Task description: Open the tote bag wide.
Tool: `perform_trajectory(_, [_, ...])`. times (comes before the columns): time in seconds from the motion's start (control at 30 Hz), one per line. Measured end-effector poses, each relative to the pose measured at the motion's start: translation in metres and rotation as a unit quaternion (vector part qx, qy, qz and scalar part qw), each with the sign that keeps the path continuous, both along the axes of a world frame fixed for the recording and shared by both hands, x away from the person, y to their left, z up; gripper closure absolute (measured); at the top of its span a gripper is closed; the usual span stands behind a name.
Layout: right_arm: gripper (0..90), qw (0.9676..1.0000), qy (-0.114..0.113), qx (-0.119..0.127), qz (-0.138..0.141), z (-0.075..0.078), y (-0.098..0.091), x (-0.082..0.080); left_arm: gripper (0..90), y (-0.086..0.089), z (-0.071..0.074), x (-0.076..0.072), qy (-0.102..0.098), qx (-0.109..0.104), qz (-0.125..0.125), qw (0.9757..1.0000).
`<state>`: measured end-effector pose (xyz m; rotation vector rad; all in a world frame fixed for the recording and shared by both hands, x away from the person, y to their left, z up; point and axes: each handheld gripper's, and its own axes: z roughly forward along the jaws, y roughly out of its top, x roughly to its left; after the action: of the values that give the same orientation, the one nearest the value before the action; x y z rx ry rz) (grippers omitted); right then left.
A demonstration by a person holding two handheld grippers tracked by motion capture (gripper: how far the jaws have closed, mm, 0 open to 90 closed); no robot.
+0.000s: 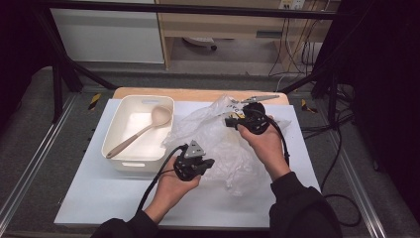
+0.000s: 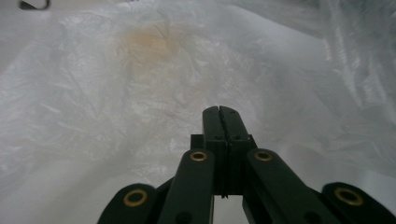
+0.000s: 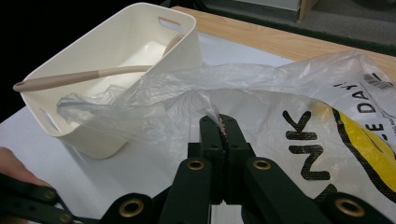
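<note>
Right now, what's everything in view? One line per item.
plastic bag: 1, clear-white with black and yellow print, crumpled mid-table, right of the bin
storage bin: 1, cream, left side of the table, cut-out handles
spoon: 1, beige, in the bin, handle leaning over its near-left rim
table sheet: 1, pale blue-white, over a wooden tabletop
left hand-held gripper: 1, black, at the bag's near-left edge, jaws shut, film between them not visible
right hand-held gripper: 1, black, at the bag's far side, jaws shut on the bag's film
hands: 2, dark sleeves, entering from the bottom of the high view
</note>
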<state>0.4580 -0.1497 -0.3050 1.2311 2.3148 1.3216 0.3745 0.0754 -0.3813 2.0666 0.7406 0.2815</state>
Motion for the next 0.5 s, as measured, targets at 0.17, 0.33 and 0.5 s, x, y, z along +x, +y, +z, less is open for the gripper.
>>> perform_trajectory(0.17, [90.0,1.0000,0.007,0.001,-0.003,-0.007,-0.003,0.000,90.0,0.018,0.016,0.001,-0.010,-0.001,0.009,0.9999])
perform_trajectory(0.33, [90.0,0.9999,0.011,0.000,-0.003,-0.012,-0.003,0.001,77.3,0.032,0.022,0.005,-0.016,-0.010,0.027,0.9995])
perform_trajectory(0.5, [90.0,0.9999,0.014,0.001,-0.002,-0.015,-0.002,0.000,54.5,0.043,0.030,0.007,-0.021,-0.019,0.058,0.9979])
